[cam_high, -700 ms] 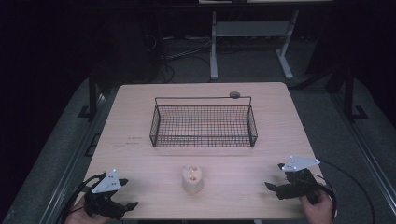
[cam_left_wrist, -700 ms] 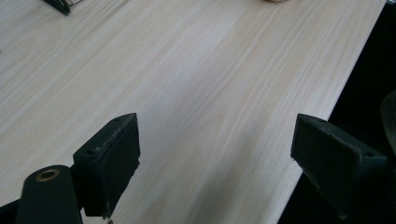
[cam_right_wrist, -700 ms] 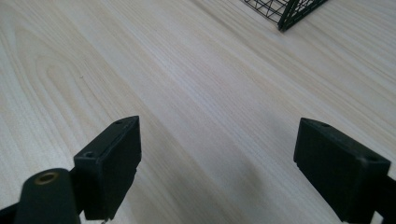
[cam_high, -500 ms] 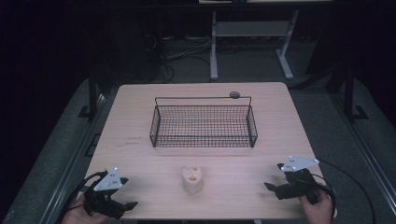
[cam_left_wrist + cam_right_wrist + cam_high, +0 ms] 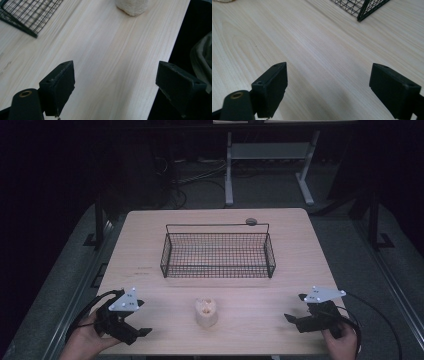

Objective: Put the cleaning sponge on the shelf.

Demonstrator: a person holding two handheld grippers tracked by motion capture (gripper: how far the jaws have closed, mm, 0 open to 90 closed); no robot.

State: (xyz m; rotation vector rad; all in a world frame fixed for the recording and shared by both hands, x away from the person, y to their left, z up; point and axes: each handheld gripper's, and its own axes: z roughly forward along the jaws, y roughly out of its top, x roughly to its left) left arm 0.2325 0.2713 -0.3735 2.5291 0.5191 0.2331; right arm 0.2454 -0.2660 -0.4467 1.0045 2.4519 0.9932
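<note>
High view: a light wooden table (image 5: 300, 250) was seen at the centre of the frame, bearing a black wire basket (image 5: 218, 251) just above the middle. A small dark round object (image 5: 251, 221) lay at the basket's upper right, beside its top rail; its nature could not be told. A pale, beige, stump-like object (image 5: 206, 312) stood below the basket, near the lower edge of the table and well apart from both grippers. The left gripper (image 5: 138, 317) was held at the lower left of the frame, the right gripper (image 5: 296, 311) at the lower right.

Left gripper view: the jaws were spread wide over bare wood, with nothing between them; the pale object was cut off at the upper edge and a basket corner was shown at the upper left.

Right gripper view: the jaws were likewise spread wide and empty, a basket corner appearing at the upper right.
</note>
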